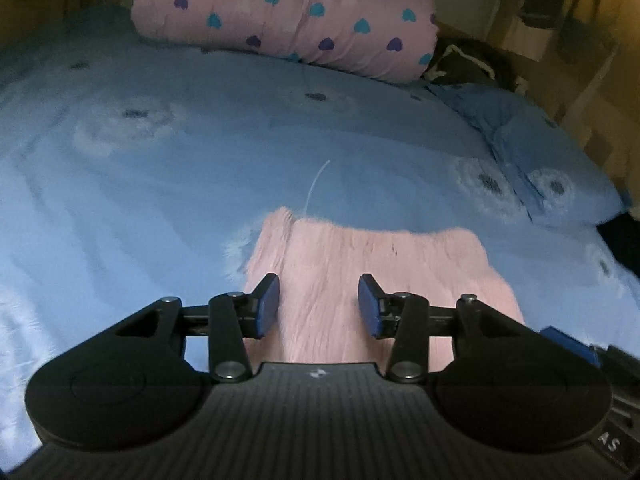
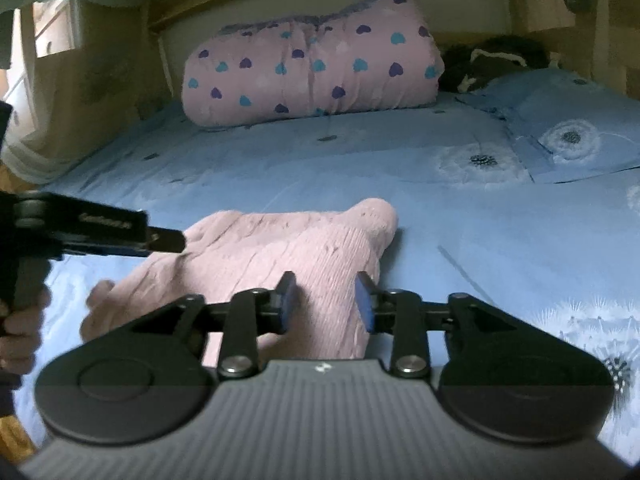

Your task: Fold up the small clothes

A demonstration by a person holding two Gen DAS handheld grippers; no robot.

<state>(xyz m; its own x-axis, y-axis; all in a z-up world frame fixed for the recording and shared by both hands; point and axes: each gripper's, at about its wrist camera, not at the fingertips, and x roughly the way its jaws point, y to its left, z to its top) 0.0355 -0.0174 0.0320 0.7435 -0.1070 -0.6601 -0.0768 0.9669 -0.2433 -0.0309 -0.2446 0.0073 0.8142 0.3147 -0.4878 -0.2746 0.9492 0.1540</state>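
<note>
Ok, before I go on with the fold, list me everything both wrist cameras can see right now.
Pink ribbed garment: one, pale pink, lying on the bed just ahead of both grippers.
Bedsheet: one, light blue with white dandelion print, covering the bed.
Pillow: one, same blue print, far right of the bed.
Rolled quilt: one, pink with teal and purple hearts, at the far end of the bed.
Dark bundle: one, black with a white cord, between quilt and pillow; what it is, unclear.
Left gripper: jaws apart over the garment, nothing pinched.
Right gripper: jaws apart over the garment's edge, nothing pinched.
Hand: one, holding the left gripper's handle.
</note>
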